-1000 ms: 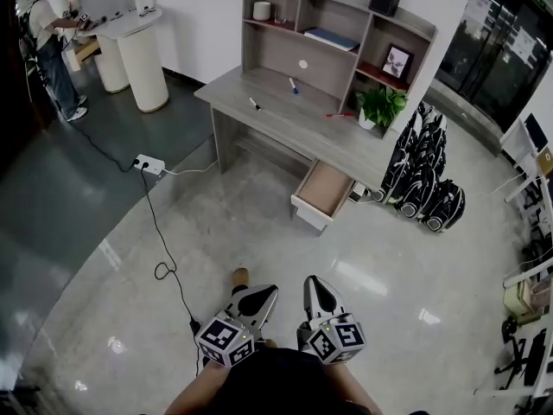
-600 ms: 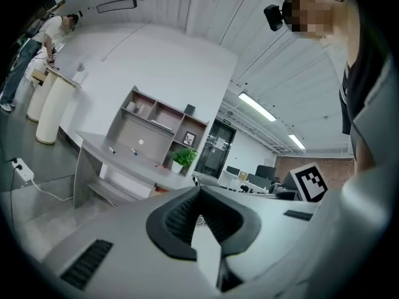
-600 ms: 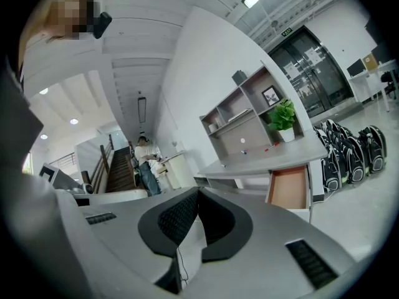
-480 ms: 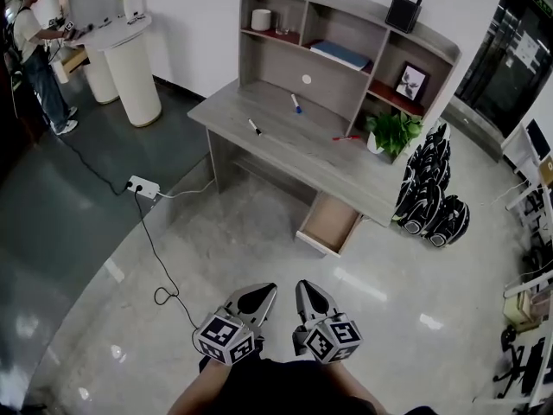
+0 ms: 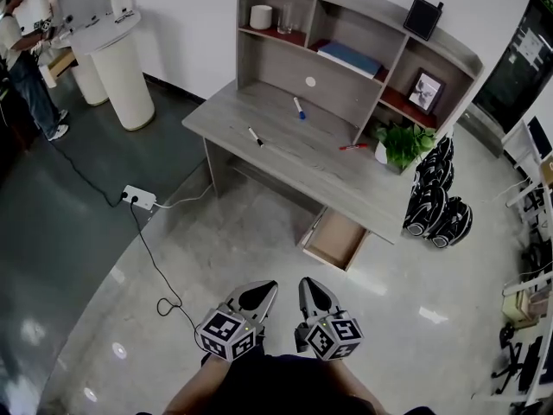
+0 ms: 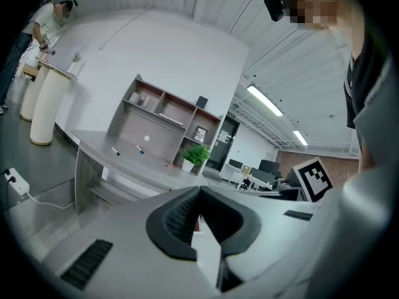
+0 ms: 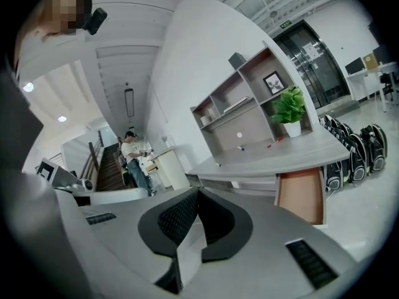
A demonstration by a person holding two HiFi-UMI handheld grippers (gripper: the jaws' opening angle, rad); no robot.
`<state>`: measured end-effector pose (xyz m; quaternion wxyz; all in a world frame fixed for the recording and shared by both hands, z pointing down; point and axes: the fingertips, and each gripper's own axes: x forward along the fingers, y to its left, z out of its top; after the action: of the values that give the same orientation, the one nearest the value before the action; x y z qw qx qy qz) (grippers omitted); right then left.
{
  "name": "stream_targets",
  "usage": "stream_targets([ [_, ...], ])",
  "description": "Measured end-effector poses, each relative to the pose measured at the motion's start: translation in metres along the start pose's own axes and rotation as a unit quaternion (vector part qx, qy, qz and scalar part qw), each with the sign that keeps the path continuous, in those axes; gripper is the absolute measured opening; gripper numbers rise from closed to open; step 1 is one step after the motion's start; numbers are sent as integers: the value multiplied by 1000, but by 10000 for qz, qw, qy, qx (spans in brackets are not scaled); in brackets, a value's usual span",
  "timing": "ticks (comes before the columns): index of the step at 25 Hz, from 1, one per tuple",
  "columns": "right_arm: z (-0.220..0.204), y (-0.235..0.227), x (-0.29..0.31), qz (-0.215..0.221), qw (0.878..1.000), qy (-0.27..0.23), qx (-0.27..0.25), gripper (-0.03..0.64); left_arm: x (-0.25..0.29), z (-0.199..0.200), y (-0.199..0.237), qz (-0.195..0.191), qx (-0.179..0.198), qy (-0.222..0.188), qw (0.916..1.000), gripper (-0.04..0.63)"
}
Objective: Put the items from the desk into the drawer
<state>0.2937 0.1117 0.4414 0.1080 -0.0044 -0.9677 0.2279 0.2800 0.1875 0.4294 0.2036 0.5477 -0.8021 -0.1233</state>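
A grey desk point(image 5: 285, 150) with a shelf unit stands ahead, well beyond both grippers. On its top lie a black pen point(image 5: 255, 137), a blue marker point(image 5: 298, 107) and a red pen point(image 5: 352, 147). Under its right end a wooden drawer point(image 5: 335, 240) is pulled out and looks empty. My left gripper point(image 5: 263, 287) and right gripper point(image 5: 308, 284) are held side by side low in the head view, both shut with nothing in them. The right gripper view shows the drawer point(image 7: 301, 195) and the red pen point(image 7: 273, 142) past its closed jaws.
A potted plant point(image 5: 403, 143) stands on the desk's right end, with black backpacks point(image 5: 436, 206) on the floor beside it. A power strip point(image 5: 138, 199) and its cable point(image 5: 160, 271) run across the floor at left. A white pedestal table point(image 5: 121, 67) and a person point(image 5: 22, 59) are at far left.
The desk and the drawer have drawn nearer and shifted in the head view as both grippers travel toward them. Both stay shut and empty.
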Motion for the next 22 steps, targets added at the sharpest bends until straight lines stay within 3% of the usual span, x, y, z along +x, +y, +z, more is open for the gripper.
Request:
stream_targets([
  [14,20,14,105,-21,9999,-107,114,-9,21,52,92,-39,200,6,9998,23],
  [22,18,37,131,223,9997,59,15,-9,13,50,113,126,-82,23,9999,23],
])
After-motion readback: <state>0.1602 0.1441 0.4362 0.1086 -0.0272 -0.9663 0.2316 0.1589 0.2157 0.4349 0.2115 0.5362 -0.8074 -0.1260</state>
